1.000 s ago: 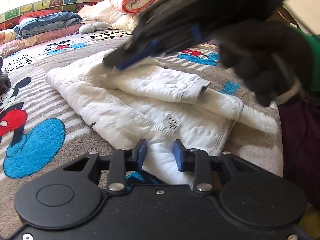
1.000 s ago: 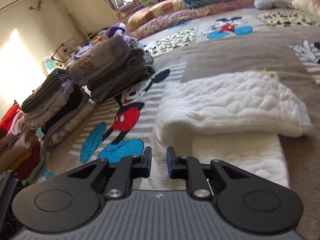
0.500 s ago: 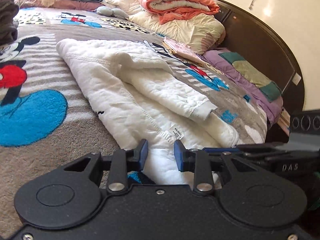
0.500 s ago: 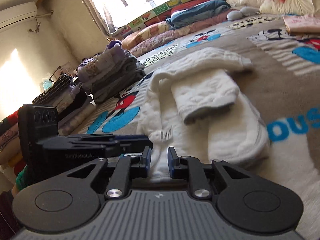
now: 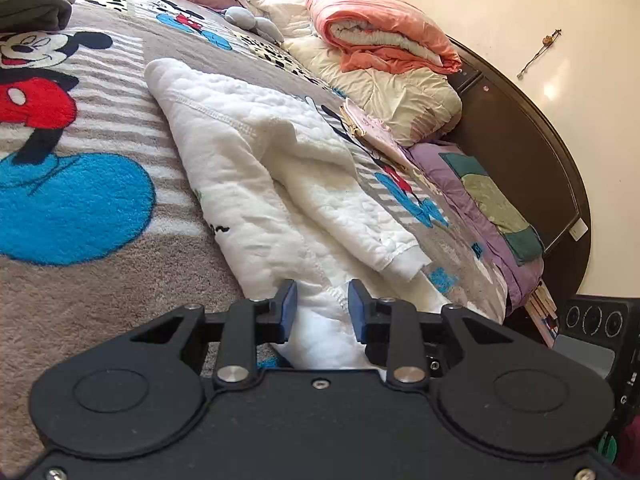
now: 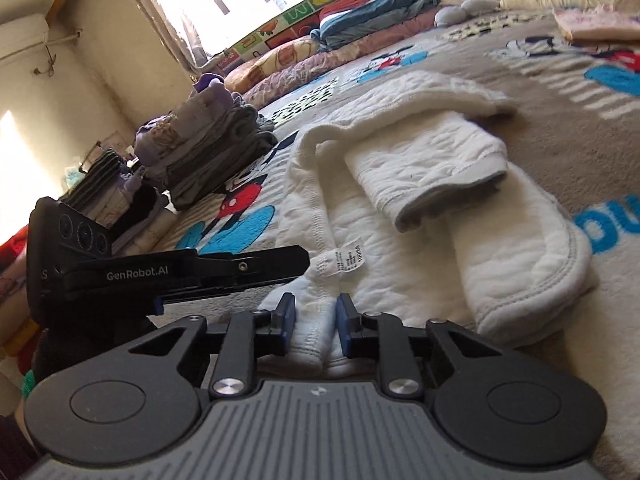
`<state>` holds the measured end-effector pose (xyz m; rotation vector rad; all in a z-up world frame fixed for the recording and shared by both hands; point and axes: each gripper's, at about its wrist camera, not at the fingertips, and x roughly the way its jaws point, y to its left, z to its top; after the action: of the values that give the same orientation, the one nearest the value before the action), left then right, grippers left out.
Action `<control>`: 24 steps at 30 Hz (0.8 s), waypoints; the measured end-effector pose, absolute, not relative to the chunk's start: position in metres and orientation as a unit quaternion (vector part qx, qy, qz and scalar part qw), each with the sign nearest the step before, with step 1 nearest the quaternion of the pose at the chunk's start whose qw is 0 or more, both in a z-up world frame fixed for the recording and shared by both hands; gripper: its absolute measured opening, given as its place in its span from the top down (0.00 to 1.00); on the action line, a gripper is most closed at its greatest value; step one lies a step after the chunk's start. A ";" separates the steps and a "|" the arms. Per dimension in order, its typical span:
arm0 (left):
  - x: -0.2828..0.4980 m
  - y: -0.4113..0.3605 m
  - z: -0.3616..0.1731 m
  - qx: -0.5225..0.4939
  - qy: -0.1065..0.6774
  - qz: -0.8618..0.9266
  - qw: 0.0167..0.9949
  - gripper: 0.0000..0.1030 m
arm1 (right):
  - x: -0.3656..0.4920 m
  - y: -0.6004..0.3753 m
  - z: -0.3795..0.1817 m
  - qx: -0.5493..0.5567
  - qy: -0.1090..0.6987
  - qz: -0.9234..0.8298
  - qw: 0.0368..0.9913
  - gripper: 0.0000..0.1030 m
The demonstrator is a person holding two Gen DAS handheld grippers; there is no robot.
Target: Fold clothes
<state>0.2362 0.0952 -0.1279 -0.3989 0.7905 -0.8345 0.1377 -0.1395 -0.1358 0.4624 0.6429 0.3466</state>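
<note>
Left wrist view: the left tool point(image 5: 322, 300) sits at the near hem of the white garment point(image 5: 256, 168), which lies on the bed blanket point(image 5: 80, 208). Its fingers stand narrowly apart with white fabric between them; whether the pads actually clamp the cloth cannot be told from here. One sleeve point(image 5: 360, 224) is already folded across the body of the garment, cuff pointing toward the near edge.

Right wrist view: the right tool point(image 6: 316, 316) is at the same near hem, just below the care label point(image 6: 346, 262). Its fingers are close together with a ridge of fabric between them, probably gripped. The left tool point(image 6: 192, 270) appears beside it, at the hem's left side. A stack of folded clothes point(image 6: 204, 152) stands farther back on the bed.

Progress: sleeves are folded in; the lengthwise fold of the body is not yet done, nor the transfer to the stack.
</note>
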 end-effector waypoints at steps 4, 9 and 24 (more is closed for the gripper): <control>0.239 0.101 -0.124 -0.189 0.357 -0.381 0.832 0.73 | 0.138 -0.131 -0.136 0.188 0.316 0.154 0.917 0.72; 0.238 0.093 -0.114 -0.120 0.339 -0.355 0.863 0.73 | 0.138 -0.131 -0.135 0.197 0.313 0.162 0.915 0.64; 0.243 0.067 -0.114 -0.060 0.324 -0.358 0.874 0.73 | 0.144 -0.155 -0.137 0.267 0.317 0.193 0.890 0.88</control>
<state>0.2432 0.0667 -0.1141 -0.1251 0.6771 -0.7471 0.1435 -0.1552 -0.1370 0.5553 0.6575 0.3999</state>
